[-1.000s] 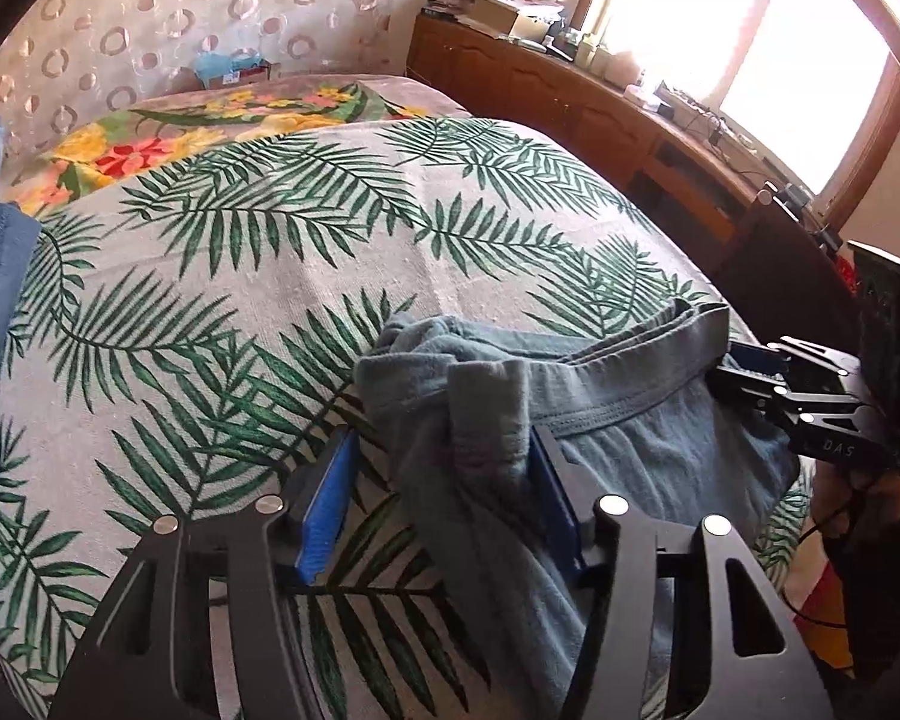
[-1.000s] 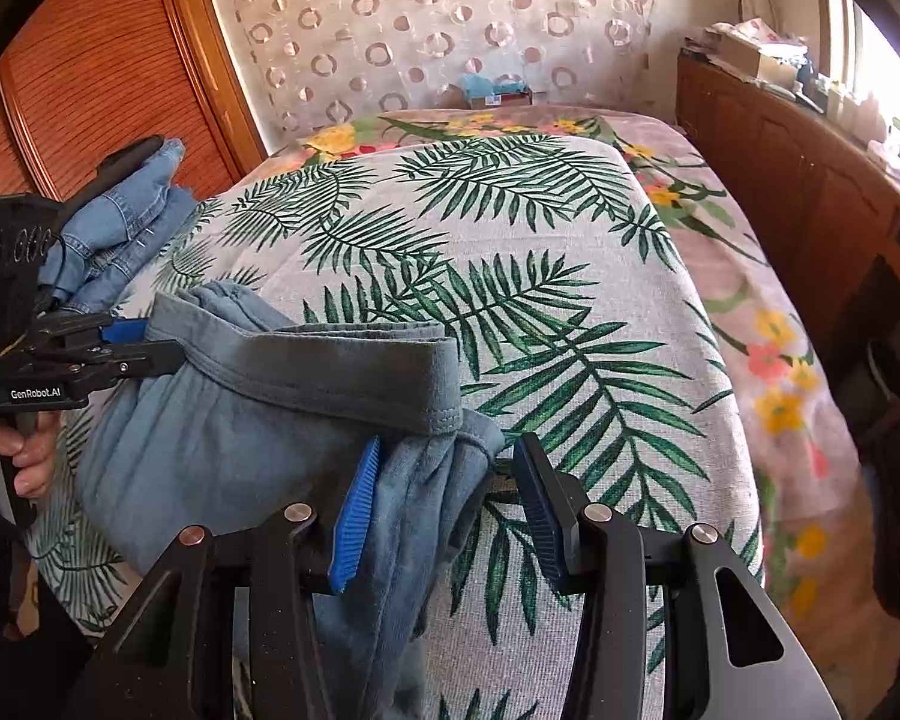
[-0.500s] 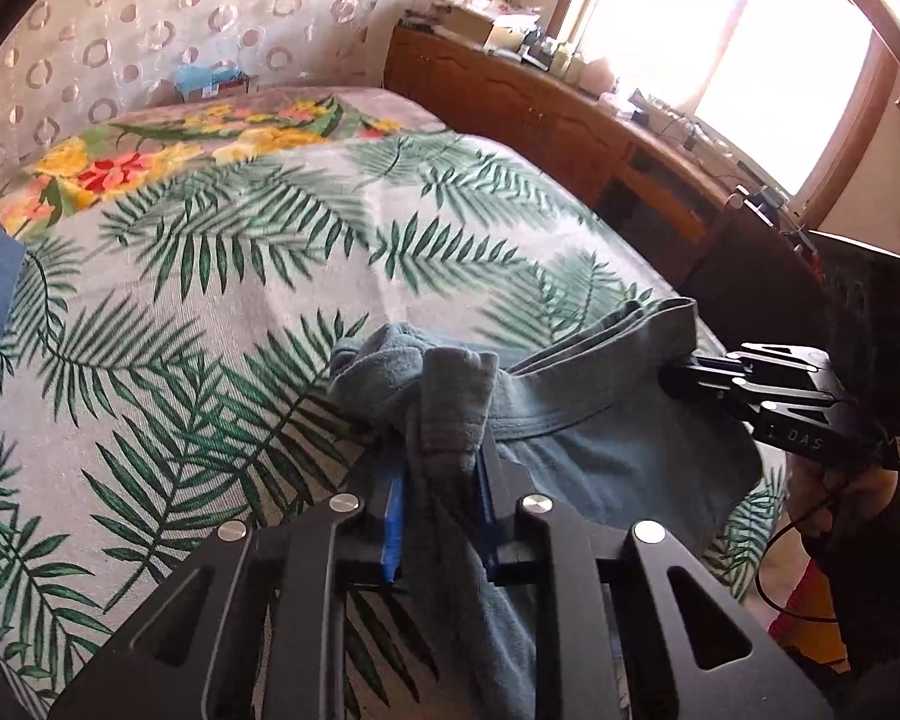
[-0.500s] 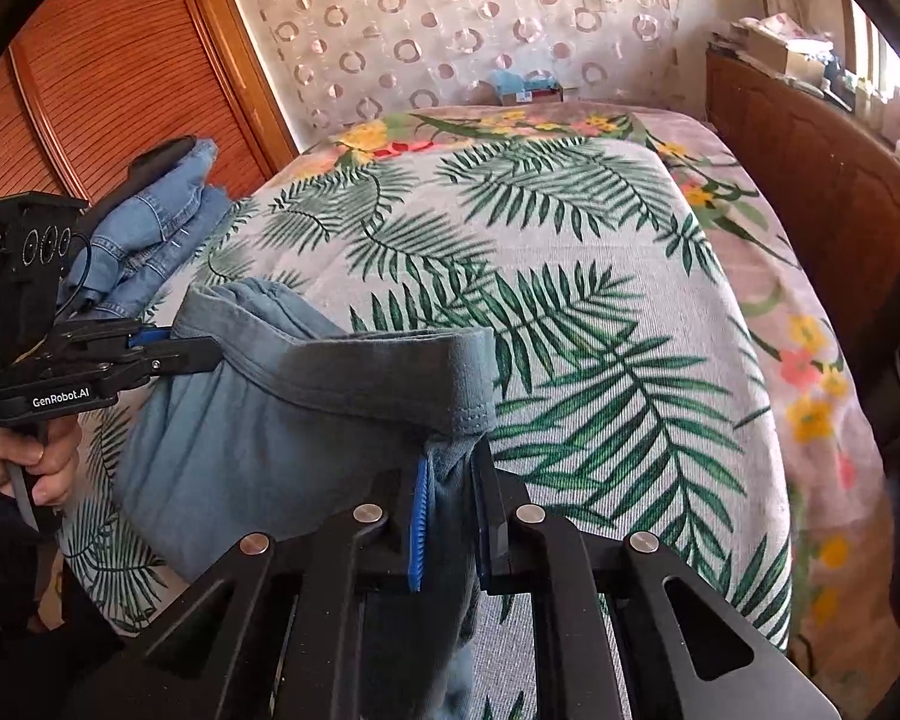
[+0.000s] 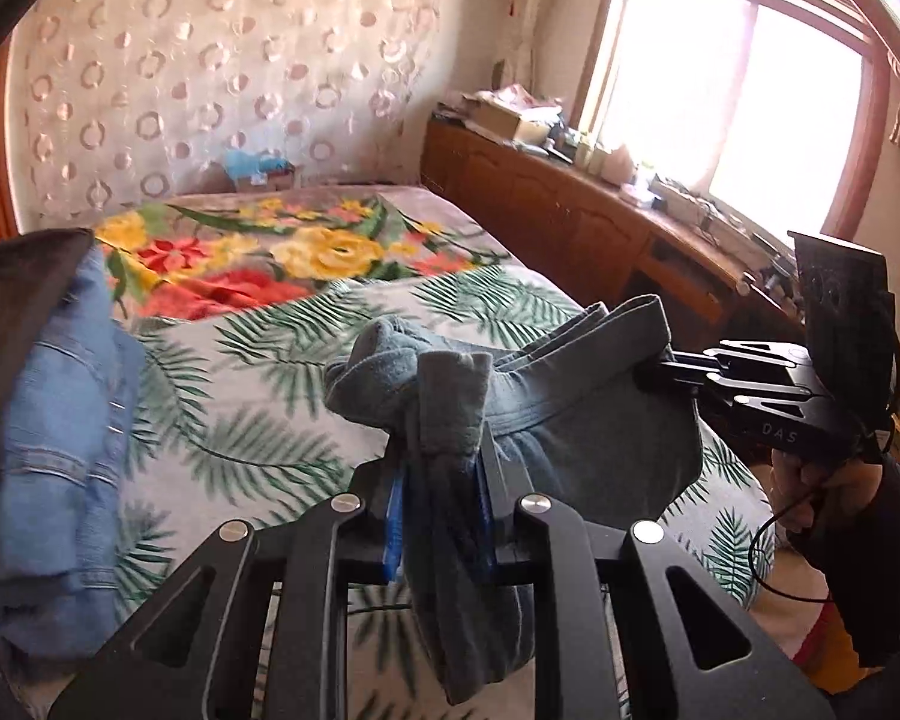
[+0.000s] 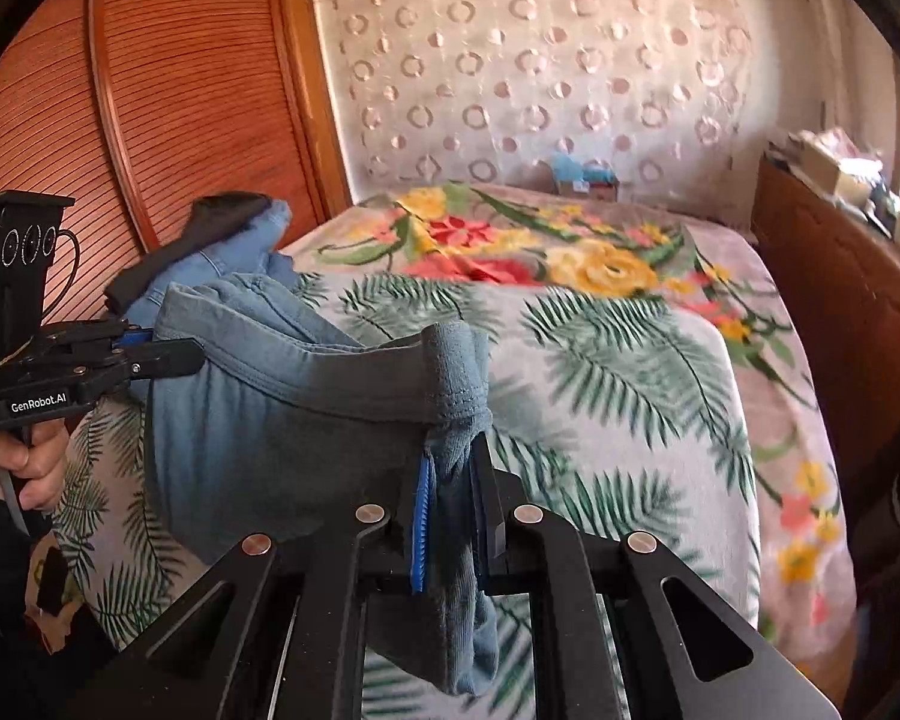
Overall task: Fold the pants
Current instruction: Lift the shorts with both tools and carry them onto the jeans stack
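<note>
Both hand-held grippers are clamped on the waistband of the soft grey-blue cotton pants [image 5: 570,420], one at each end: the left gripper [image 5: 438,516] has a bunched corner of cloth pinched between its blue-padded fingers, and the right gripper [image 6: 453,516] pinches the opposite corner the same way, having just closed on it. The pants hang between the two, waistband stretched roughly level and lifted off the palm-leaf printed bedspread [image 6: 618,396], while the legs drop out of view below the grippers (so how they hang cannot be told). The step in hand looks like the lift and spread before the first fold. To do it well, keep both grips tight and the two ends at an even height, pull them gently apart so the band stays taut without slipping from the pads, and raise far enough that the legs clear the edge of the bed before laying the garment flat on the open leaf-print area. A pile of blue denim jeans [image 5: 60,432] lies at the left side of the bed, so set the pants down well clear of it.
</note>
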{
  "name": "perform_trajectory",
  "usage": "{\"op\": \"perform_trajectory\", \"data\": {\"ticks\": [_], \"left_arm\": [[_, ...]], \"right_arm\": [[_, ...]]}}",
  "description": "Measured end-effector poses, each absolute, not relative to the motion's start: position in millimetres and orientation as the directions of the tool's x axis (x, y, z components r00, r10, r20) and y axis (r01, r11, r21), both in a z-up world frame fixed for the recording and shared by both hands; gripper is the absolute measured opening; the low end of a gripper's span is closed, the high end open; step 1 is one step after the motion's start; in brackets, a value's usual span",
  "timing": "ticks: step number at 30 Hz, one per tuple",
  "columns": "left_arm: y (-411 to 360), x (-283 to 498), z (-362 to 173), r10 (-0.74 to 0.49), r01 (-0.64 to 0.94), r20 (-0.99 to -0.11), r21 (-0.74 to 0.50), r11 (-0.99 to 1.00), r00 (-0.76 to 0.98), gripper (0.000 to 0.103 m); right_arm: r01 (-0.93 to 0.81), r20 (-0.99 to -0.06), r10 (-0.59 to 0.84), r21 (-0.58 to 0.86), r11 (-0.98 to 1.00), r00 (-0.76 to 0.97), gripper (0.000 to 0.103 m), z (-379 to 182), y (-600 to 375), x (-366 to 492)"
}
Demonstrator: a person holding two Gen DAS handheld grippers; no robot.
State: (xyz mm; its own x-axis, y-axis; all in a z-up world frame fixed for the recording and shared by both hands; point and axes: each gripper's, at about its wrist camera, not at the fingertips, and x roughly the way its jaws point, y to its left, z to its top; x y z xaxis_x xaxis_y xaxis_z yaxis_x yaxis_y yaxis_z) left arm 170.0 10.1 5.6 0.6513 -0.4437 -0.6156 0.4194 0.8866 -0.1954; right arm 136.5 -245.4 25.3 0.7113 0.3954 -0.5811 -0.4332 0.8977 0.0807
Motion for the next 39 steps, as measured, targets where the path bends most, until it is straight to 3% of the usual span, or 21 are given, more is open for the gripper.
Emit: {"op": "perform_trajectory", "data": {"ticks": [20, 29, 39], "left_arm": [[140.7, 178.7, 60.5, -0.213, 0.185, -0.482, -0.106, 0.977, 0.85, 0.02], [180.3, 179.0, 56.7, -0.126, 0.073, -0.405, -0.142, 0.987, 0.905, 0.02], [209.2, 176.9, 44.0, -0.053, -0.024, -0.403, -0.184, 0.983, 0.914, 0.02]], "right_arm": [[-0.631, -0.442, 0.555, -0.033, 0.775, 0.705, 0.011, 69.0, -118.2, 252.8], [-0.677, -0.426, 0.575, -0.131, 0.724, 0.698, 0.011, 66.3, -73.6, 296.0], [-0.728, -0.42, 0.611, -0.218, 0.65, 0.671, 0.011, 64.1, -28.7, 333.8]]}}
